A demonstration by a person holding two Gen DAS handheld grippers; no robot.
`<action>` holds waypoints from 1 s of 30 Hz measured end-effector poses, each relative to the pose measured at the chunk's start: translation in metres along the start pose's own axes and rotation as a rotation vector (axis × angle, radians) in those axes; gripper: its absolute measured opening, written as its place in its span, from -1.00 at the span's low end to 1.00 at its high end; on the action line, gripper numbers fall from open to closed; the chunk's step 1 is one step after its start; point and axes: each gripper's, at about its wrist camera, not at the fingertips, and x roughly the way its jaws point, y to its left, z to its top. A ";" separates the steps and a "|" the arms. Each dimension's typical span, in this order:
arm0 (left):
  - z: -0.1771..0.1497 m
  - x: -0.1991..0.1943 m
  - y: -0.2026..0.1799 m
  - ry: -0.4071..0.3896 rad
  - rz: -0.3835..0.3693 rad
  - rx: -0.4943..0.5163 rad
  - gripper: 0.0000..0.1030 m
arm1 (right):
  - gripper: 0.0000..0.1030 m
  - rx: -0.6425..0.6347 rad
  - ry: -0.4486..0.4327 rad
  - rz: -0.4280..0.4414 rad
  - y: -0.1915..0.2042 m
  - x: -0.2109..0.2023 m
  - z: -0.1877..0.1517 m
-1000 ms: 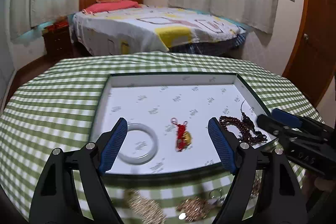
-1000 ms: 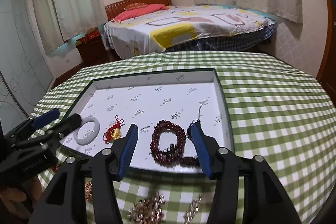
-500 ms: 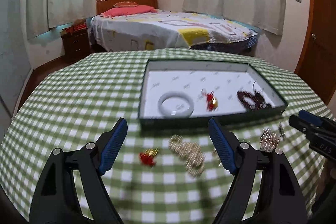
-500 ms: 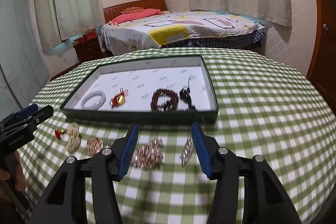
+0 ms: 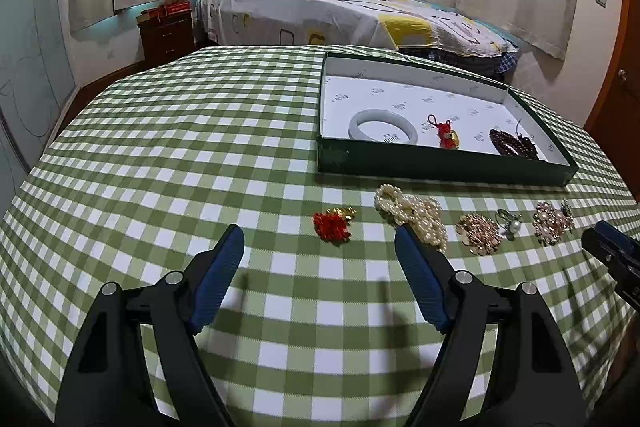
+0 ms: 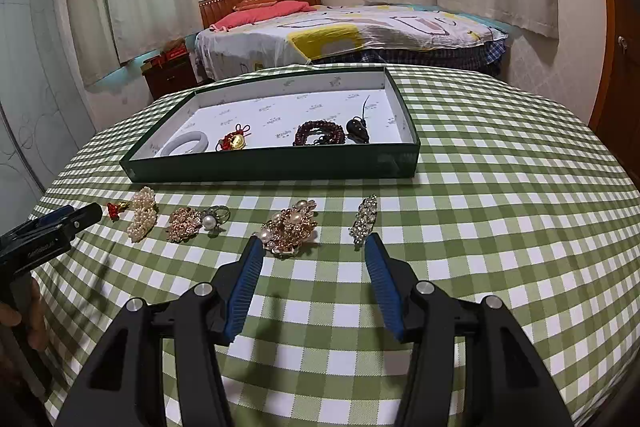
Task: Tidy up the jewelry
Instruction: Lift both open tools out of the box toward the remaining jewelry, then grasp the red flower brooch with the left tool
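We hold the left gripper (image 5: 319, 247) over the checked surface (image 5: 180, 155), its blue fingers (image 5: 218, 275) spread wide with nothing between them. Just ahead of it a small red and gold charm (image 5: 334, 223) lies on the cloth, with a pearl strand (image 5: 412, 213) beside it, touching nothing else. Further right come a gold sequin cluster (image 5: 478, 233), a pearl ring (image 5: 510, 221) and a rose-gold pearl brooch (image 6: 290, 227), all in a row in front of the green tray (image 6: 272, 165). Inside the tray, near its front wall, we see a pale bangle (image 6: 187, 143), a red knotted gold charm (image 6: 233, 142), a dark red bead bracelet (image 6: 319, 133) and a dark pendant on a cord (image 6: 358, 130), each apart from the next. Our right gripper (image 6: 315, 253) hangs low above the cloth, fingers (image 6: 382, 283) parted and empty; the brooch sits just beyond the left tip, and a slim rhinestone clip (image 6: 364, 215) just beyond the right one.
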 end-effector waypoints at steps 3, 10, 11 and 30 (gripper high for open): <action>0.004 0.010 -0.001 0.020 -0.002 0.013 0.25 | 0.02 0.002 0.004 0.000 -0.001 0.001 -0.001; 0.011 0.029 0.002 0.072 -0.031 0.005 -0.07 | 0.02 0.007 0.017 0.001 -0.001 0.006 -0.001; 0.011 0.032 0.001 0.081 -0.038 0.006 -0.19 | 0.02 0.008 0.019 0.000 -0.001 0.007 0.000; 0.006 0.028 0.007 0.070 -0.089 -0.009 -0.73 | 0.02 0.018 0.053 0.022 0.001 0.019 0.005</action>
